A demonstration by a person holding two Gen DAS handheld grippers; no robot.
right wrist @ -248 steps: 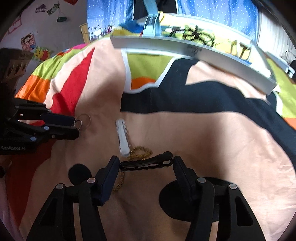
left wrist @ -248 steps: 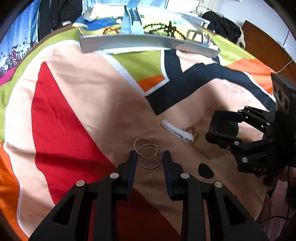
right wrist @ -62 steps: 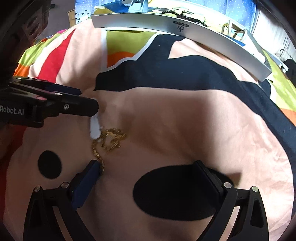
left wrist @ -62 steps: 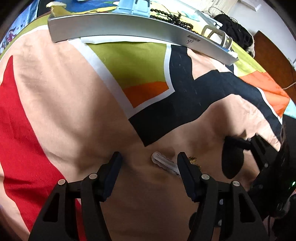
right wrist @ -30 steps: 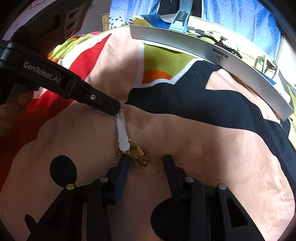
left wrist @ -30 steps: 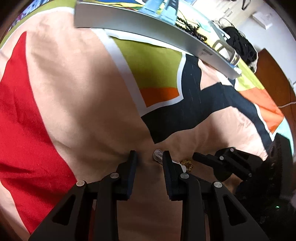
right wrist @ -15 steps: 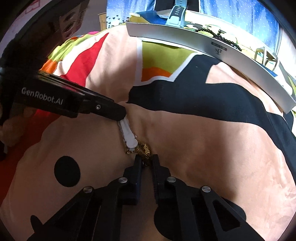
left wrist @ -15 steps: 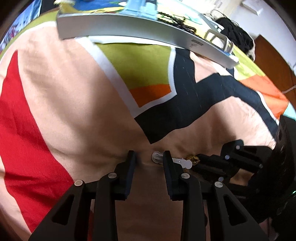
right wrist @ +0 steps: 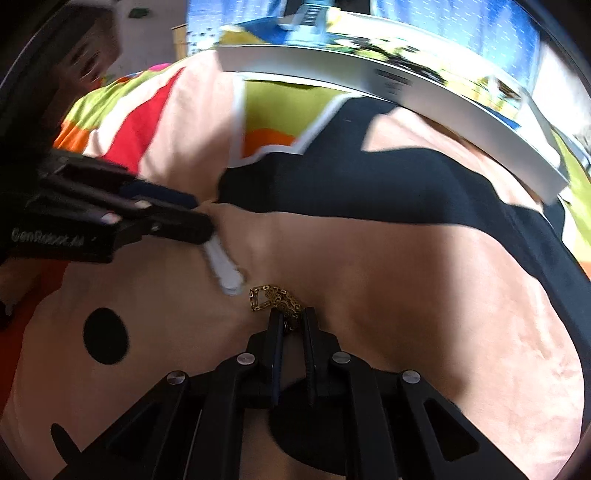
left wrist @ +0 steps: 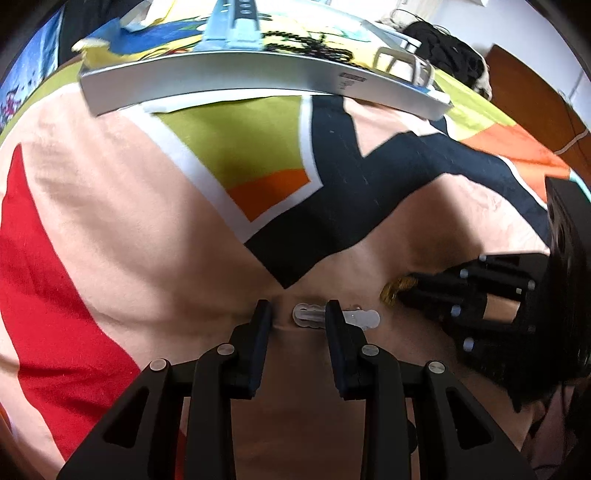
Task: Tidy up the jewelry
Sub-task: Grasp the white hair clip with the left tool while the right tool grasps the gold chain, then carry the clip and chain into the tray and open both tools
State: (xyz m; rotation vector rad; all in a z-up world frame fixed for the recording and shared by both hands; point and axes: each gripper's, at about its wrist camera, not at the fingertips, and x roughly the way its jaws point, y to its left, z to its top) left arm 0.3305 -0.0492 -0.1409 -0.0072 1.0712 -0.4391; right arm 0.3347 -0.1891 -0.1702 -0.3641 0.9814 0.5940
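Note:
A white hair clip [left wrist: 360, 319] lies on the patterned bedspread, its left end between the tips of my left gripper [left wrist: 298, 311], whose jaws stand apart and do not pinch it. The clip also shows blurred in the right wrist view [right wrist: 226, 270]. My right gripper [right wrist: 293, 320] is shut on a gold chain [right wrist: 271, 295], which bunches at its fingertips just right of the clip. In the left wrist view the chain [left wrist: 396, 288] shows at the right gripper's tip.
A silver tray [left wrist: 236, 79] stands at the far side of the bed and holds a black bead necklace [left wrist: 314, 43], a light blue watch band [left wrist: 232, 22] and a clear bangle [left wrist: 404, 62]. The bedspread [left wrist: 122, 206] is soft and wrinkled.
My right gripper has stayed shut on the gold chain and pulled it away from the white clip. My left gripper stays around the clip's end. Both cameras shifted slightly.

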